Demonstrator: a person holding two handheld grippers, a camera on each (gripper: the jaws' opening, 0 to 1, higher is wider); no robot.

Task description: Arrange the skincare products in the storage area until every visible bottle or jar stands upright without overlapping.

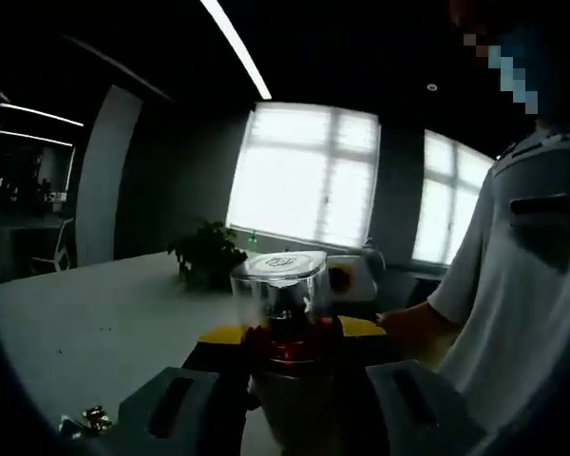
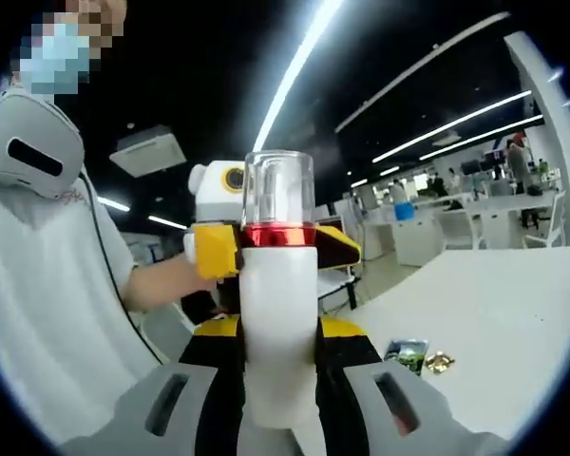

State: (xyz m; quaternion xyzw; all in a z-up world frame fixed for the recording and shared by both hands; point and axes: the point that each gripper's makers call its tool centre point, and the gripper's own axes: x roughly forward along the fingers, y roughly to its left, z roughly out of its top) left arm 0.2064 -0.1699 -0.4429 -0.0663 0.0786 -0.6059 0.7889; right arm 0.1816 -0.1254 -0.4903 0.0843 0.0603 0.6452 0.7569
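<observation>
I had both grippers, left [image 1: 290,399] and right [image 2: 280,404], clamped on the bottle [image 2: 278,313], its cap at twelve o'clock. I needed to lower it slowly and straight.

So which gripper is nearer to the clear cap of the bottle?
Left. The left gripper grips the bottle at its red ring, right under the cap; the right gripper holds it further down.

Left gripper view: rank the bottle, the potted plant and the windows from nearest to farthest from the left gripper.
1. Bottle, between the jaws of the left gripper.
2. Potted plant, on the white table, behind and left.
3. Windows, on the back wall.
</observation>
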